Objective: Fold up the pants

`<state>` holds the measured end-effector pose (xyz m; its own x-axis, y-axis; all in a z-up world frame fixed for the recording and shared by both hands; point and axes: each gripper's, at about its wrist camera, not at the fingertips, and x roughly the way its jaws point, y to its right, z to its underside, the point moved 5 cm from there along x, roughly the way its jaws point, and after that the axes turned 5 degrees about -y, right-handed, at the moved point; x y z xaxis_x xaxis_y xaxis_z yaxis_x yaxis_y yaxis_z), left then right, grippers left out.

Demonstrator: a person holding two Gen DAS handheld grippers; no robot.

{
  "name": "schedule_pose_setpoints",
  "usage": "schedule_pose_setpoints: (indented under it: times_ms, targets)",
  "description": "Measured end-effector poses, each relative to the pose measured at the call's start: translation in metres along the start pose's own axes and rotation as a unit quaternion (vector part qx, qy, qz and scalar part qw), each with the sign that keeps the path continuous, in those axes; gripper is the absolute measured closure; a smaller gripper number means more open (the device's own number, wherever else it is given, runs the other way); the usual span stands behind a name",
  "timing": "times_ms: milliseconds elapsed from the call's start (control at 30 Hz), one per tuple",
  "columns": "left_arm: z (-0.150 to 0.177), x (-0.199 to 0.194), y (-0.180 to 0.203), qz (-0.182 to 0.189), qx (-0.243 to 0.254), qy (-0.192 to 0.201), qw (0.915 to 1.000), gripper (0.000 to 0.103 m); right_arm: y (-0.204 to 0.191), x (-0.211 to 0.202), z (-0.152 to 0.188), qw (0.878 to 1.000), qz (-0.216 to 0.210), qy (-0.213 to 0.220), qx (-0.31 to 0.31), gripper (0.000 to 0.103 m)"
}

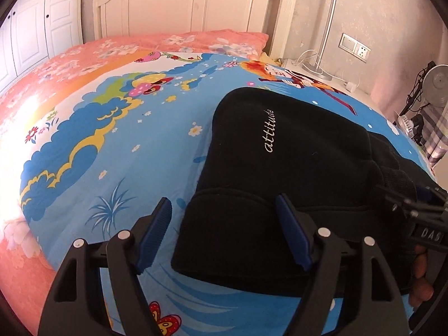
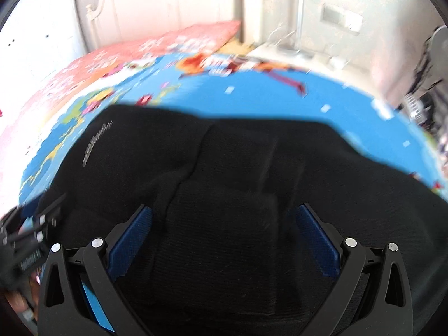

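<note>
Black pants [image 1: 280, 168] with a white "attitude" print lie folded in layers on the cartoon bedspread [image 1: 126, 145]. My left gripper [image 1: 224, 212] is open and empty, hovering over the pants' near left corner, one finger over the spread, the other over the fabric. In the blurred right wrist view the pants [image 2: 238, 182] fill the middle. My right gripper [image 2: 224, 218] is open just above them, nothing between its pads. The right gripper also shows at the right edge of the left wrist view [image 1: 414, 210].
A white headboard [image 1: 182, 2] and pink pillow [image 1: 218, 40] stand at the back. A nightstand with a lamp [image 1: 322, 64] and cables is at the back right. A fan [image 1: 436, 84] stands at far right. A white wardrobe [image 1: 36, 28] is on the left.
</note>
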<state>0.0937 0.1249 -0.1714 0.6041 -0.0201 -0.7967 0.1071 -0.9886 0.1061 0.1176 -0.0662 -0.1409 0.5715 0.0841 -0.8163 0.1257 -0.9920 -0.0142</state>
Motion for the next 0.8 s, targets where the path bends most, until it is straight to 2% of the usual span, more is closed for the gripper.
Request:
schedule_pose_setpoints:
  times_ms: [67,133,200,233,300,333,467,633,700,767,800]
  targets:
    - [0.000,0.000,0.000,0.002,-0.002,0.000,1.0000,0.026,0.003,-0.008,-0.015,0.999,0.021,0.025,0.011,0.004]
    - [0.001,0.001,-0.001,0.008,-0.009,-0.002,0.9999,0.026,0.004,-0.004,-0.027,0.999,0.040,0.027,0.003,0.004]
    - [0.001,0.000,-0.001,0.008,-0.010,-0.001,0.9999,0.026,0.004,0.015,-0.034,1.000,0.020,0.008,-0.008,0.004]
    - [0.000,0.001,-0.001,0.007,-0.008,-0.001,0.9999,0.026,0.009,0.030,-0.035,1.000,0.011,-0.014,0.008,0.005]
    - [0.000,0.000,-0.001,0.003,-0.004,0.001,1.0000,0.026,0.015,0.050,-0.031,0.998,0.015,-0.050,0.028,0.005]
    - [0.000,0.000,-0.001,0.006,-0.003,0.000,1.0000,0.026,0.015,0.052,-0.031,0.998,0.013,-0.049,0.030,0.005]
    - [-0.002,-0.003,-0.007,0.043,-0.005,-0.004,0.9991,0.026,0.009,0.051,-0.029,0.999,0.034,-0.041,0.008,0.005]
    - [-0.001,-0.028,-0.012,0.083,-0.011,0.022,0.9963,0.026,0.014,0.053,-0.025,0.999,0.015,-0.041,0.025,0.005]
    - [0.005,-0.023,-0.012,0.104,-0.017,0.006,0.9944,0.026,0.014,0.052,-0.025,0.999,0.018,-0.038,0.023,0.005]
    - [0.016,-0.004,-0.013,0.096,-0.017,-0.035,0.9947,0.024,0.013,0.051,-0.025,0.999,0.019,-0.037,0.023,0.005]
    - [0.018,-0.003,-0.016,0.108,-0.030,-0.034,0.9931,0.024,0.013,0.051,-0.025,0.999,0.017,-0.037,0.024,0.005]
